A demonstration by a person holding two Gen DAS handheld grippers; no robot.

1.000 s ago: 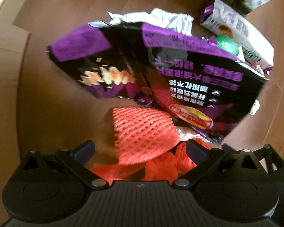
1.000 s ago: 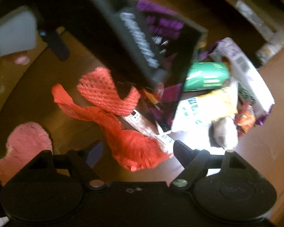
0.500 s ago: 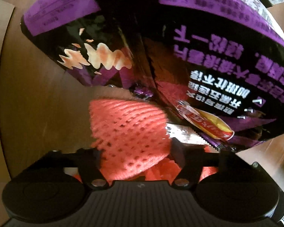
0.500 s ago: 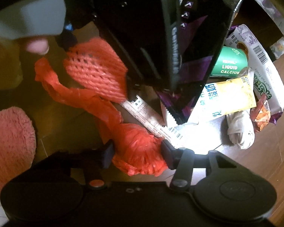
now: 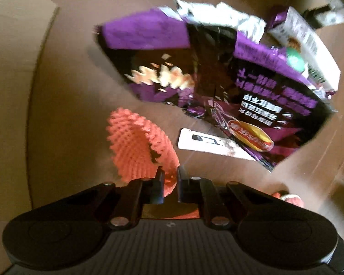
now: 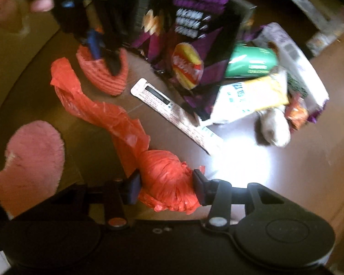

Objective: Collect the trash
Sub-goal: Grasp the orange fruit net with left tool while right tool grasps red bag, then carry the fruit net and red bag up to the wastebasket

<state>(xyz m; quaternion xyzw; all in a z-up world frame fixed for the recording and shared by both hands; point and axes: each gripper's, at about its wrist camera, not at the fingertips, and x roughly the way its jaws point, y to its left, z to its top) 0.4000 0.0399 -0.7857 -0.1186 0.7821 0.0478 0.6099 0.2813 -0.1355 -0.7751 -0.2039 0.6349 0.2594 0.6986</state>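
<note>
Foam netting is what we have in the left tool [image 5: 170, 178]: the coral fruit sleeve [image 5: 140, 146] sits at the tool's twelve o'clock, and the jaws, which have just been closing, are now pinched together on its near rim. We judge it almost weightless, springy and easily crushed, so a rim pinch like this should carry it, though the open mesh could tear if yanked.

The right tool [image 6: 166, 185] points down at the wooden floor [image 6: 275, 171], its jaws having just been narrowing onto the knotted bulb of the red plastic bag [image 6: 167, 176]; both pads press its sides. That film is thin, crinkly and slippery, and its twisted tail trails away toward eleven o'clock; we judge the dense knot the surest place to hold.

Beyond, toward one o'clock, lies the rest of the litter: a glossy purple snack bag [image 6: 190, 43], stiff-creased and foil-lined; a long flat paper wrapper [image 6: 172, 112]; a green can [image 6: 252, 61], hard and likely to roll; and a yellow-white pouch [image 6: 247, 98]. A fuzzy pink slipper [image 6: 32, 158] sits at nine o'clock.
</note>
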